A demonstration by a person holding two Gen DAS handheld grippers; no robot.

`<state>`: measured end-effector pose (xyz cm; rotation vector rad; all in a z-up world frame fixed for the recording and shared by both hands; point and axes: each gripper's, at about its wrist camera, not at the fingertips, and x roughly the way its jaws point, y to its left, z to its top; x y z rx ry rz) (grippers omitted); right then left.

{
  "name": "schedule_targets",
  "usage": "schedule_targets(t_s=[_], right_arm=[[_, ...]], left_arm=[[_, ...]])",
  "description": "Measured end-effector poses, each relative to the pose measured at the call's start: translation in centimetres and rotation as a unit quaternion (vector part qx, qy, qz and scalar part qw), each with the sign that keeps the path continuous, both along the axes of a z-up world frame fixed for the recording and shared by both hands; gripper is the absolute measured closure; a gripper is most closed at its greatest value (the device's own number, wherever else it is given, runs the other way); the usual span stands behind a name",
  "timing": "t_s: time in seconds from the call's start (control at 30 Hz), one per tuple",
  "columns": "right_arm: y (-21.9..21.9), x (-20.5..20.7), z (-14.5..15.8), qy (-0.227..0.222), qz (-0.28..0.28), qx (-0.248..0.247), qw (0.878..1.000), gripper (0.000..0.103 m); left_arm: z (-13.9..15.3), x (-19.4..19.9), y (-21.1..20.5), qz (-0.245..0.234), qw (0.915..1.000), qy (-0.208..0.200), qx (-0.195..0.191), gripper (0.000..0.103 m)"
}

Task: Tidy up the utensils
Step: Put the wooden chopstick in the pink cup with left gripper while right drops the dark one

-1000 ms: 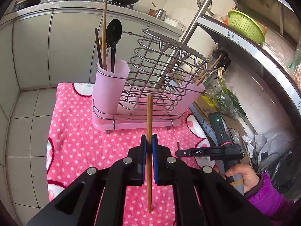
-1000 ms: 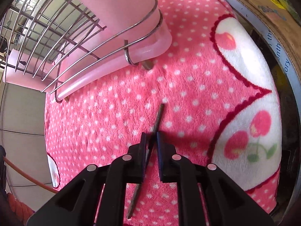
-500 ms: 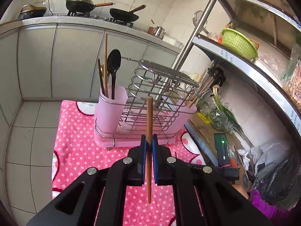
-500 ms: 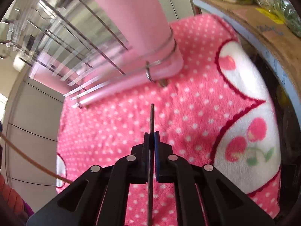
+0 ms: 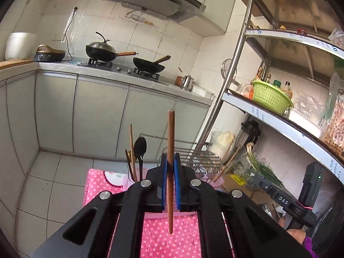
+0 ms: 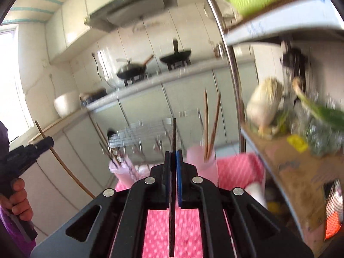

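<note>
My left gripper [image 5: 170, 161] is shut on a brown wooden chopstick [image 5: 171, 135] that stands upright between the blue pads. Behind it sits the wire utensil rack [image 5: 197, 157] with pink cups; the left cup [image 5: 129, 180] holds a black spoon [image 5: 140, 148] and chopsticks. My right gripper [image 6: 173, 157] is shut on a dark chopstick [image 6: 173, 135], also upright. In the blurred right wrist view the rack [image 6: 139, 133] and its right pink cup [image 6: 201, 161] with chopsticks lie just beyond the fingers. Both grippers hang above the pink dotted cloth [image 5: 163, 236].
A metal shelf unit [image 5: 279, 120] with a green basket [image 5: 271, 96] stands at the right, vegetables and a cardboard box below it. A grey counter [image 5: 107, 68] with woks runs along the back. A hand [image 6: 19, 195] holds the other gripper at left.
Both grippers rose and tilted up from the cloth toward the kitchen. The right gripper closed on the dark chopstick and lifted it off the cloth. The left kept its brown chopstick.
</note>
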<state>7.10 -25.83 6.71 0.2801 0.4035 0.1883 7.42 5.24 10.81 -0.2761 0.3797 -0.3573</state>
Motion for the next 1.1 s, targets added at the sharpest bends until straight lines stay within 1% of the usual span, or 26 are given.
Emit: schedule_targets(t_s=[0.07,0.17,0.3,0.43,0.53,0.67,0.9,1.1], right_arm=[[-0.3,0.2,1.9,-0.037,-0.005,0.001,0.999,0.098],[-1.0,0.8,3.8,-0.087,-0.016,-0.003,0.996,0.098],[-1.6,2.4,5.2,-0.126,-0.028,-0.002,0.992,0.098],[-1.9,4.1,5.5,-0.152,-0.047,-0.007,0.987,0.098],[-2.2,5.7,5.0,-0.161,-0.061,-0.010,0.985,0.098],[-2.0,7.3,3.5,-0.157,-0.068,-0.017,0.985,0.098],[-2.1,9.4,0.4,-0.130,-0.071,-0.026,0.989,0.098],[-2.3,9.5,-0.3,-0.147,-0.074,-0.025,0.986,0.098]], left_arm=[[1.4,0.4,0.3,0.013,0.9998,-0.014,-0.005,0.098],[3.0,1.2,0.8,0.037,0.9985,-0.038,-0.011,0.098],[4.4,2.7,0.9,0.064,0.9963,-0.055,-0.014,0.098],[4.7,4.2,0.2,0.099,0.9920,-0.077,0.015,0.098],[4.1,5.7,-0.6,0.117,0.9885,-0.086,0.041,0.098],[2.5,7.7,-1.4,0.115,0.9892,-0.069,0.058,0.098],[-0.6,9.9,-2.0,0.102,0.9923,-0.027,0.065,0.098],[-2.8,11.0,-2.4,0.093,0.9934,0.002,0.066,0.098]])
